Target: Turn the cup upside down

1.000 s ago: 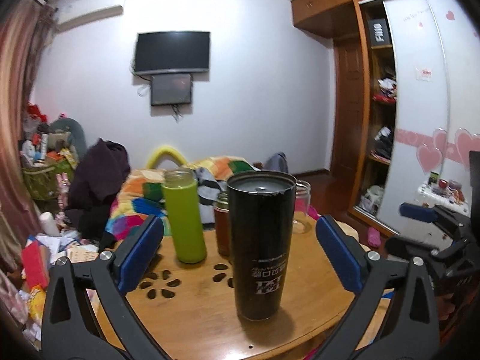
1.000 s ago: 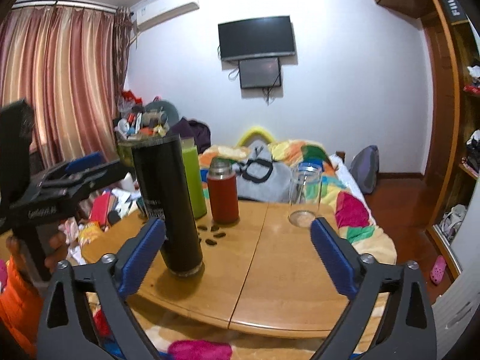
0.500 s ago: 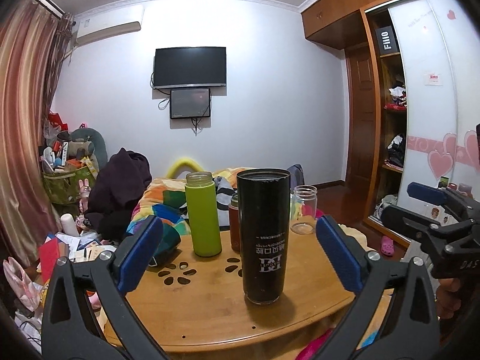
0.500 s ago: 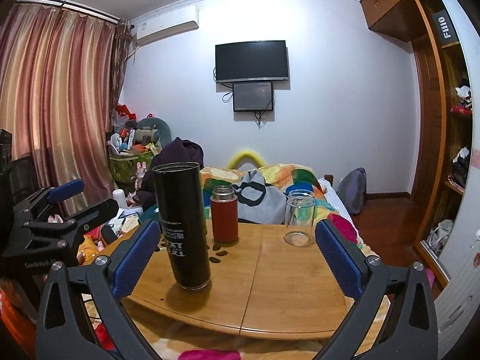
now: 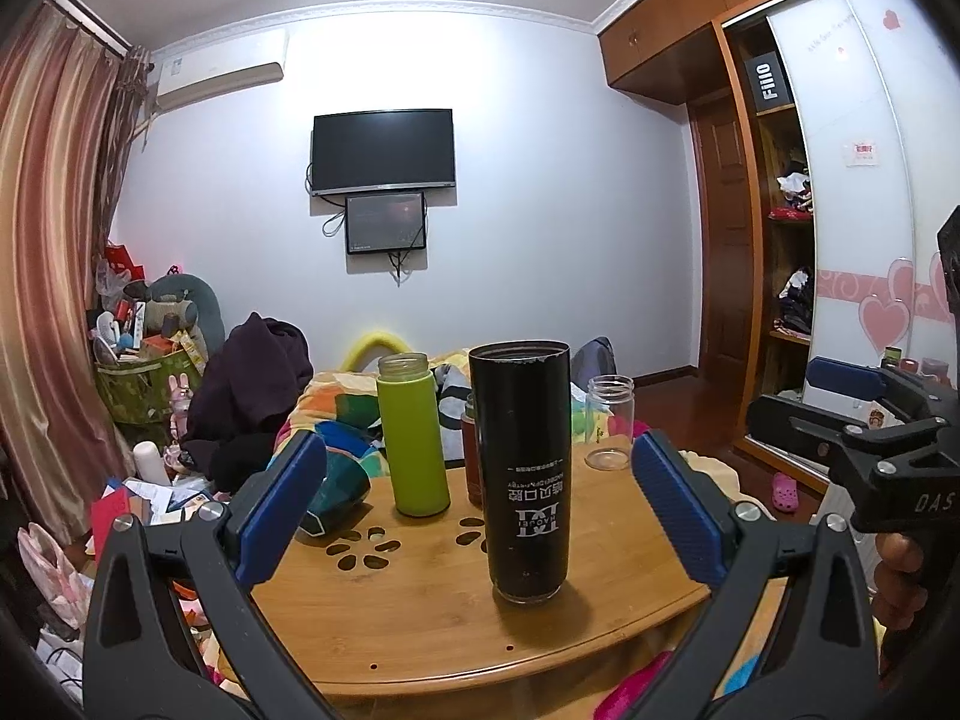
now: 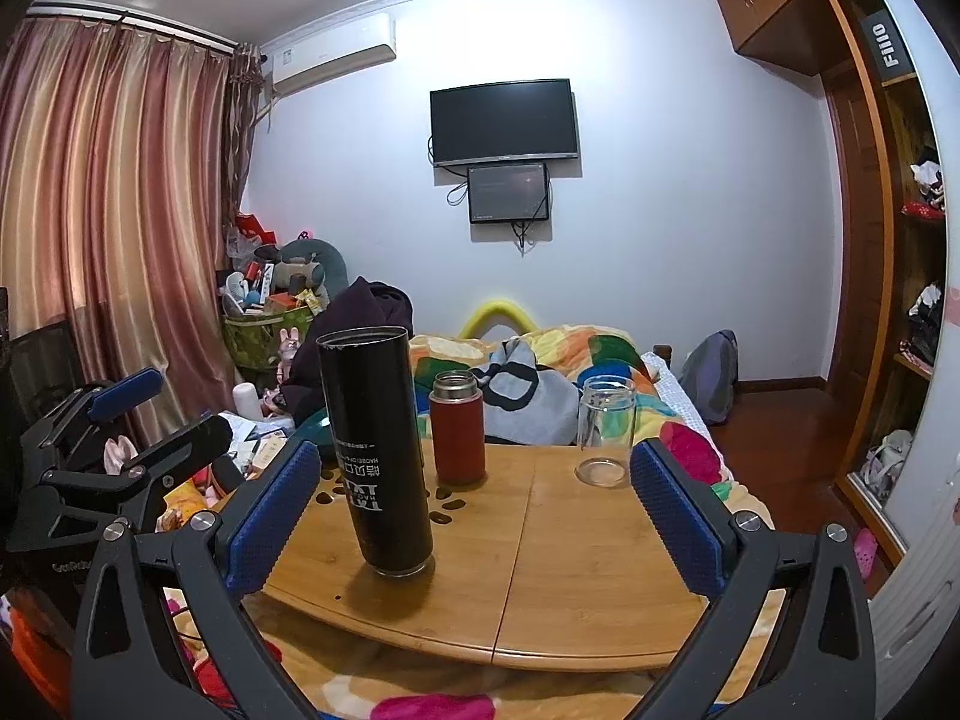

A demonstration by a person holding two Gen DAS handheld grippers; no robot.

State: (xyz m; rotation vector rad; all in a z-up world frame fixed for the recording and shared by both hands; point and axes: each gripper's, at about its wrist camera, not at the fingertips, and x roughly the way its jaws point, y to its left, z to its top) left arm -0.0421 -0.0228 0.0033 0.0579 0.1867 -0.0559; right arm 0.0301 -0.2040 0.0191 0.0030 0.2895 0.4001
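A tall black cup (image 5: 525,468) stands on the round wooden table (image 5: 420,630), its white lettering upside down. It also shows in the right wrist view (image 6: 378,456), left of centre. My left gripper (image 5: 480,510) is open and empty, drawn back in front of the cup, its blue pads (image 5: 282,504) wide apart. My right gripper (image 6: 471,516) is open and empty too, back from the table's near edge. Each gripper shows at the side of the other's view.
A green bottle (image 5: 411,429), a red flask (image 6: 457,426) and a clear glass jar (image 6: 603,429) stand behind the cup. A teal object (image 5: 336,486) lies at the table's left edge. A bed with colourful bedding (image 6: 570,354) lies beyond. A wardrobe (image 5: 810,240) stands at right.
Both grippers have pulled back and up from the table, so the cup looks smaller and farther. The cup has not moved. Both stay open.
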